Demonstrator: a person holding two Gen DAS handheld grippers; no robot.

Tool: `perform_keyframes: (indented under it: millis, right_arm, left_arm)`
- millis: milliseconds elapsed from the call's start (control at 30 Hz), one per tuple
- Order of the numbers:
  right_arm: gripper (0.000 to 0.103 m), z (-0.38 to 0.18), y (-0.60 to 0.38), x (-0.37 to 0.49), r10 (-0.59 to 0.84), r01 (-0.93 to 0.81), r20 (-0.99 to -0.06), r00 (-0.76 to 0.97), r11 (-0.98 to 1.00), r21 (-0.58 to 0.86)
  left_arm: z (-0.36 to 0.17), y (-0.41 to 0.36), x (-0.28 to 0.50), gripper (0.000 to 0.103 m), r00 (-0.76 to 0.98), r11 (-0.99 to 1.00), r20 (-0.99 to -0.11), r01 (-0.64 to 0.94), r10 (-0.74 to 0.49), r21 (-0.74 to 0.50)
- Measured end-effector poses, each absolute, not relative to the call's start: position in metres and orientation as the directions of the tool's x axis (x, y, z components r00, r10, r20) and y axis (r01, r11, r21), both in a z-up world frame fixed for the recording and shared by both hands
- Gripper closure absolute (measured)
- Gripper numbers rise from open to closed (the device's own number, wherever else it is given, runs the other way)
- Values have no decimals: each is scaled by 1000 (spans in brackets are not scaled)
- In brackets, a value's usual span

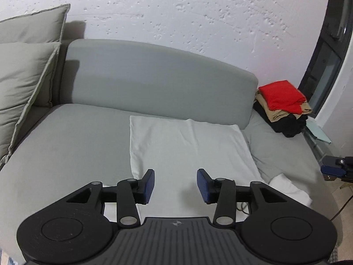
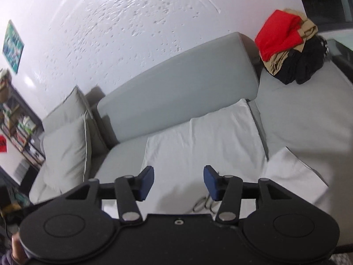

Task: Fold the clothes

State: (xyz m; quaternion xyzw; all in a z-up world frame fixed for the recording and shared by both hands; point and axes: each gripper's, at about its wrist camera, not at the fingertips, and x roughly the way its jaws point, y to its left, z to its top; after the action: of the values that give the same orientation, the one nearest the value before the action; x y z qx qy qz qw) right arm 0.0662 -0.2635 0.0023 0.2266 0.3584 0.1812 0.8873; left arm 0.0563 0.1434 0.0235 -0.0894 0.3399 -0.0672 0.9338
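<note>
A white garment [image 1: 187, 145] lies spread flat on the grey sofa seat [image 1: 66, 145], with a sleeve sticking out at its right [image 1: 289, 187]. My left gripper [image 1: 175, 186] is open and empty, hovering over the garment's near part. In the right wrist view the same garment [image 2: 203, 141] lies under my right gripper [image 2: 178, 182], which is open and empty; the sleeve [image 2: 295, 172] lies to its right. A small dark print [image 2: 203, 204] shows on the cloth near the right finger. The right gripper's tip shows at the left view's right edge [image 1: 335, 167].
A stack of folded clothes, red on tan on black [image 1: 284, 108], sits at the sofa's far right end; it also shows in the right wrist view [image 2: 289, 44]. Grey cushions [image 1: 24, 77] lean at the left. The sofa backrest [image 1: 158, 79] runs behind. A bookshelf [image 2: 17, 132] stands far left.
</note>
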Motion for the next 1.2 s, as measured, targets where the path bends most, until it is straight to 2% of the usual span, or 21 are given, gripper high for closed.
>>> perform_keyframes:
  millis: [167,200,233,267,300,400,533,567,600,667,700,733,800,833,900,933,1000,1067,1133,1167,1200]
  right_arm:
    - [55,-48,-273,123,420,-30,-616,667,840,541]
    - [58,-62,-275,133,391,2,-634,668,850,526]
    - [65,-77,-276,144,363,34,-651,666,858,513]
    - [70,-92,-278,154,351,60,-668,656,858,510]
    - [77,-108,-280,164,339,87,-684,645,857,507]
    - [79,-152,-280,190,330,139,-722,608,851,506]
    - [79,-194,-271,213,374,136,-732,570,836,532]
    - [85,-203,-271,215,361,149,-742,565,839,522]
    - [103,-211,-272,217,338,166,-752,566,847,505]
    - [103,-213,-279,211,130,252,-776,617,902,351]
    - [103,-216,-284,209,68,272,-775,628,914,300]
    - [103,-220,-288,209,93,259,-772,629,911,321]
    - [103,-214,-280,208,65,239,-777,627,933,271]
    - [103,-209,-274,207,38,230,-778,627,945,232]
    - [102,-195,-270,200,-20,261,-759,651,944,199]
    - [98,-188,-271,197,-31,277,-746,665,938,208]
    - [91,-178,-276,193,10,281,-718,696,916,285]
    - [89,-172,-279,193,84,253,-688,721,892,374]
    - [88,-172,-276,200,209,177,-655,726,864,471]
    - [88,-177,-271,208,277,139,-645,712,845,517]
    - [88,-182,-267,215,344,103,-633,694,822,560]
  left_arm:
    - [-29,140,106,63,703,966,-682,29,-201,-256]
    - [-43,140,115,70,688,962,-695,17,-209,-272]
    - [-58,140,126,75,673,955,-705,5,-223,-298]
    - [-74,139,137,87,657,946,-715,-8,-239,-324]
    - [-89,139,148,92,641,937,-724,-22,-255,-349]
    - [-123,139,180,92,623,913,-737,-88,-262,-398]
    - [-150,141,207,92,631,949,-767,-155,-119,-274]
    - [-155,150,208,93,618,948,-784,-218,-50,-232]
    - [-161,160,208,91,600,940,-800,-283,20,-189]
    - [-167,181,203,91,607,892,-795,-350,-16,-285]
    - [-165,181,202,91,606,892,-796,-364,9,-267]
    - [-161,180,202,91,604,894,-796,-377,39,-243]
    - [-150,173,194,99,595,902,-776,-423,209,-82]
    - [-144,169,191,98,588,895,-754,-447,294,0]
    - [-138,177,182,98,602,884,-751,-465,272,-52]
    - [-134,182,178,98,610,878,-750,-472,257,-83]
    - [-127,180,178,98,649,880,-726,-456,226,-133]
    - [-121,166,188,98,691,907,-707,-381,151,-179]
    - [-121,149,202,91,711,935,-701,-286,62,-208]
    - [-126,141,210,83,702,945,-711,-261,45,-197]
    - [-132,134,218,82,692,954,-722,-237,31,-186]
